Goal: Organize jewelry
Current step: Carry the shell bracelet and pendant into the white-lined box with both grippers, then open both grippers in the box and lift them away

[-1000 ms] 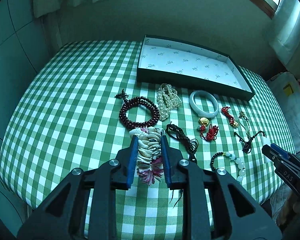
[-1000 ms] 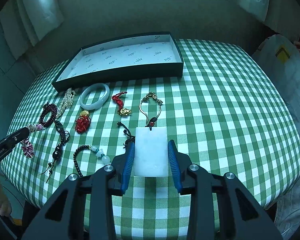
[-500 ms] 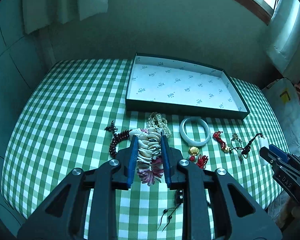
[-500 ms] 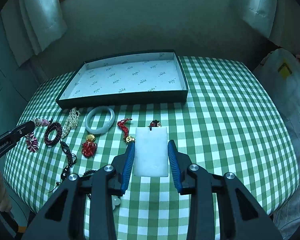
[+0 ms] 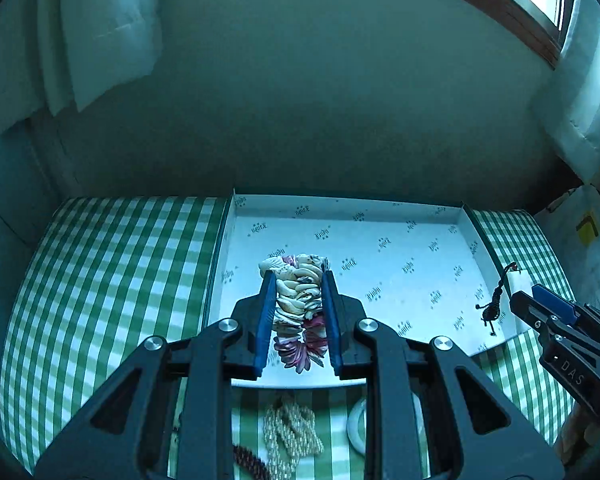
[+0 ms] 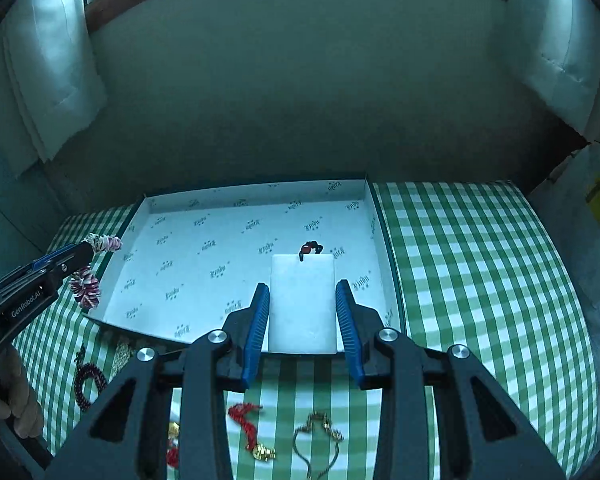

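Note:
My left gripper (image 5: 298, 308) is shut on a shell bracelet (image 5: 298, 300) of cream and pink pieces, held over the left part of the open box (image 5: 380, 248) with white patterned lining. My right gripper (image 6: 302, 312) is shut on a flat white rectangular pendant (image 6: 302, 300) with a dark cord and red bead (image 6: 310, 247), held over the right part of the same box (image 6: 220, 256). The left gripper and bracelet (image 6: 88, 280) show at the left of the right wrist view; the right gripper with the pendant (image 5: 516, 282) shows at the right of the left wrist view.
On the green checked tablecloth (image 6: 460, 264) in front of the box lie a pearl strand (image 5: 292, 432), a white bangle (image 5: 356, 424), a dark red bead bracelet (image 6: 88, 384), a red cord charm (image 6: 248, 424) and a gold chain (image 6: 318, 440). A wall stands behind the box.
Both grippers have moved forward from above the laid-out jewelry to over the box, each still holding its piece.

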